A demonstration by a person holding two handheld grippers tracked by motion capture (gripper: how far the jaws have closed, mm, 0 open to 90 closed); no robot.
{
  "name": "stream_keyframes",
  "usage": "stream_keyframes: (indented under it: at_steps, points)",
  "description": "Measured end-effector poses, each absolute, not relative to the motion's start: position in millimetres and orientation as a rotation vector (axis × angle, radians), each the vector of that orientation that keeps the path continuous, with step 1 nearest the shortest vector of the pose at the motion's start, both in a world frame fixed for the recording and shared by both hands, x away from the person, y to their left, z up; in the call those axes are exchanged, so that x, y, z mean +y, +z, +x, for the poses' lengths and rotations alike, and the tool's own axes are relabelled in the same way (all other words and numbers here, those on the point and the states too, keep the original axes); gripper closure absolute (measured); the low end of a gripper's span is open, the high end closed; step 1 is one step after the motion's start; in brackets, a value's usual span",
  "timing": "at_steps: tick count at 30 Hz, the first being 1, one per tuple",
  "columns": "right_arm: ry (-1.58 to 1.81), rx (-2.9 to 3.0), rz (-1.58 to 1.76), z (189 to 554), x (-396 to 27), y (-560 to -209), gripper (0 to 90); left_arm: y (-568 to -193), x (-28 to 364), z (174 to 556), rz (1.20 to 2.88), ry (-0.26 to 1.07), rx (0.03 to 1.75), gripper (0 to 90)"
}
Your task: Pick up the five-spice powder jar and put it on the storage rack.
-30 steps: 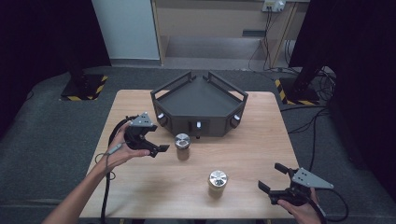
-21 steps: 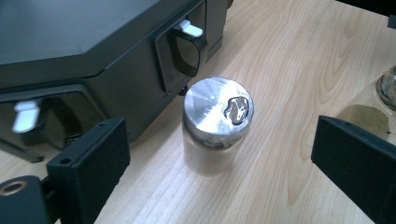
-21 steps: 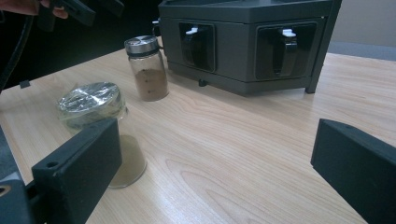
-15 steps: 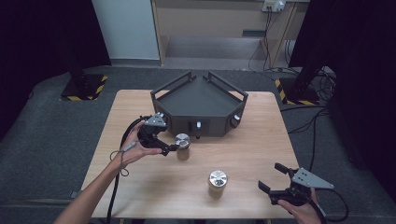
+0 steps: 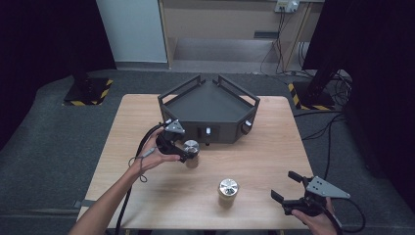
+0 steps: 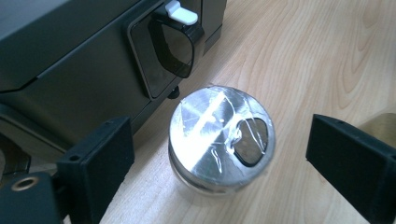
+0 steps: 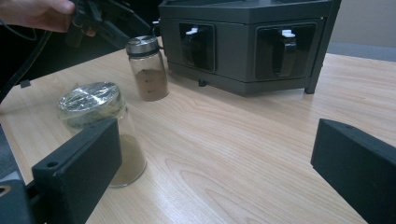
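Dark rack (image 5: 208, 110) blocks the far centre, the far jar (image 5: 191, 148) just near of its front; bare table (image 5: 264, 156) lies right of both jars. Near jar (image 5: 228, 190) stands well apart from the far one; open wood between them.

Left gripper view cuts both black jaws at the bottom edge and hides the body of the spice jar (image 6: 222, 140) under its foil-taped lid, the black rack (image 6: 70, 60) runs off top and left, contents of the rack's tinted windows too dark to tell.
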State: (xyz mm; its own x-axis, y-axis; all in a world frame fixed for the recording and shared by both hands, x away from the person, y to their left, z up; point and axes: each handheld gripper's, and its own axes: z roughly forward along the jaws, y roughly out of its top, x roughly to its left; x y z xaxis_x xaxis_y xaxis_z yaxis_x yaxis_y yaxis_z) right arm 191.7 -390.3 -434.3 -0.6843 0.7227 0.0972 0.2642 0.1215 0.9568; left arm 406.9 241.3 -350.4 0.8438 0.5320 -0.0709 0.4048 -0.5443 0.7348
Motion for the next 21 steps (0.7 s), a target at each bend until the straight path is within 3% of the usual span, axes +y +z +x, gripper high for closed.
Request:
stream_keyframes:
  at_steps: [14, 17, 21]
  points:
    - [1.584, 2.015, 0.957, 191.9, -390.5, -434.3, 2.4, -364.0, 229.9, 415.4, 2.244, 0.190, 0.676, 12.8]
    - [1.585, 2.013, 0.957, 191.7, -390.6, -434.4, 2.4, -369.3, 232.2, 414.4, 2.230, 0.191, 0.682, 17.4]
    - [1.584, 2.014, 0.957, 191.8, -390.5, -434.4, 2.4, -370.5, 235.6, 413.0, 2.215, 0.196, 0.665, 30.3]
